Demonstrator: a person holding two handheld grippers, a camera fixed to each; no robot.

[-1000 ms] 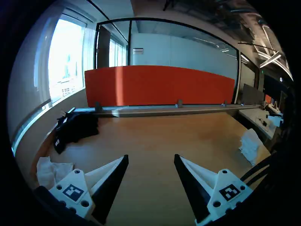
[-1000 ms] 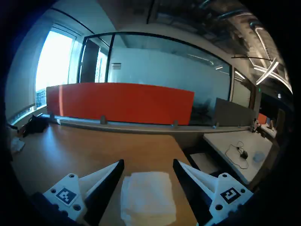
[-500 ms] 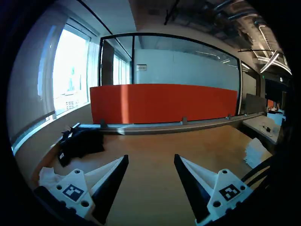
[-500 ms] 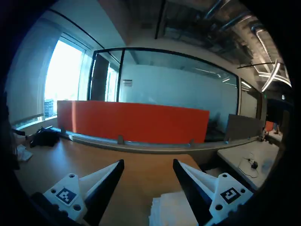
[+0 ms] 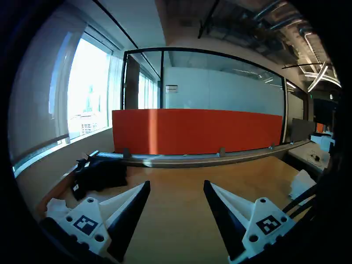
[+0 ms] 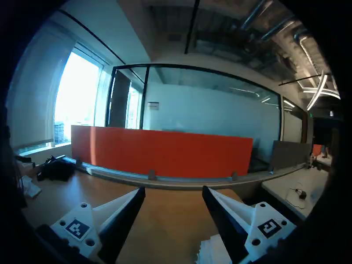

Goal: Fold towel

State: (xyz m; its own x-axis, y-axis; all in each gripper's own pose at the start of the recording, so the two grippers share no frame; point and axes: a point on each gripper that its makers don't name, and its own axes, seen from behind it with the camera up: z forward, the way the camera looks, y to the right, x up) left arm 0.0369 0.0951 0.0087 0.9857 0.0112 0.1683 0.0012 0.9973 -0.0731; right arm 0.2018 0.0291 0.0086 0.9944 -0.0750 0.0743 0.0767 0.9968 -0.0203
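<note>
Now | left gripper (image 5: 176, 183), right gripper (image 6: 173, 188): fingers apart, empty | wooden table (image 5: 176, 231) | orange partition (image 5: 198, 131) behind

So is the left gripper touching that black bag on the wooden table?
Apart. The left gripper view shows bare wooden table between the left gripper's open fingers and the black bag lying farther back.

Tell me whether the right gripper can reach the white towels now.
Probably yes. The right gripper is open, and the towels lie close by, low beside one finger, on the table. Nothing stands between them, but it points above them, so it must tip down first.
</note>
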